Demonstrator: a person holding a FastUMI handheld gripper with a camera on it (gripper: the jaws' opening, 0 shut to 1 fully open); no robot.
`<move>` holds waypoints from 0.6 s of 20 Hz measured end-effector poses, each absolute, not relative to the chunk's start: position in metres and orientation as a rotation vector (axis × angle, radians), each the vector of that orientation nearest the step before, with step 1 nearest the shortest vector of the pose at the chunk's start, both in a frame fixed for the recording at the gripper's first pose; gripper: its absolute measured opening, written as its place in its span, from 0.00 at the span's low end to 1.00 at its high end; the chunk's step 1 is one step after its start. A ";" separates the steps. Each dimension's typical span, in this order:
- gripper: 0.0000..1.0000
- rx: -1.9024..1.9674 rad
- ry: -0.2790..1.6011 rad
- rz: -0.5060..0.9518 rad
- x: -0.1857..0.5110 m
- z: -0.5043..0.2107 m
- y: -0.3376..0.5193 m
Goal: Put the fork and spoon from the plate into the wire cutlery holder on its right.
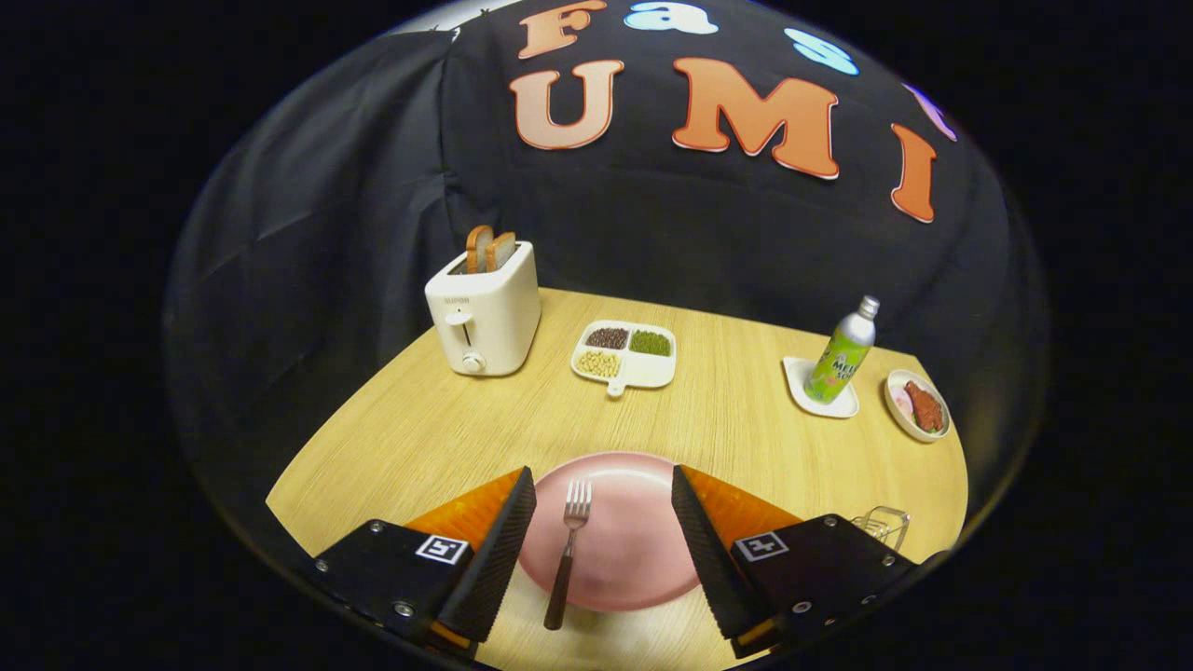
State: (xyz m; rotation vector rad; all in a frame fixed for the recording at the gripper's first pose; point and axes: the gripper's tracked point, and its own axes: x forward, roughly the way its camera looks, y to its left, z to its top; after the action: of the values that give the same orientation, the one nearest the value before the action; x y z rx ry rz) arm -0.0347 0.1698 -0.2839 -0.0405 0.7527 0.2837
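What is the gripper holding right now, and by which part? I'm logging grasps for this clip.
Nothing. The gripper is open, its fingers spread apart over the pink plate, and the fork lies between them untouched.

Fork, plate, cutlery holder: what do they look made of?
Fork, lying between the open fingers: shiny metal head, dark matte handle, plastic or wood, can't tell. Plate: pink, smooth with a soft sheen, likely plastic or glazed ceramic. Cutlery holder: thin bright wire, looks like metal.
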 end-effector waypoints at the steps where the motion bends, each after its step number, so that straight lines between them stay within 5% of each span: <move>1: 0.89 -0.038 0.786 0.286 -0.038 -0.290 0.170; 12: 0.89 -0.052 1.080 0.328 -0.066 -0.360 0.186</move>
State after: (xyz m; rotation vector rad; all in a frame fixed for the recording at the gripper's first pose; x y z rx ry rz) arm -0.0655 0.1859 -0.3597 -0.0520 1.0798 0.3284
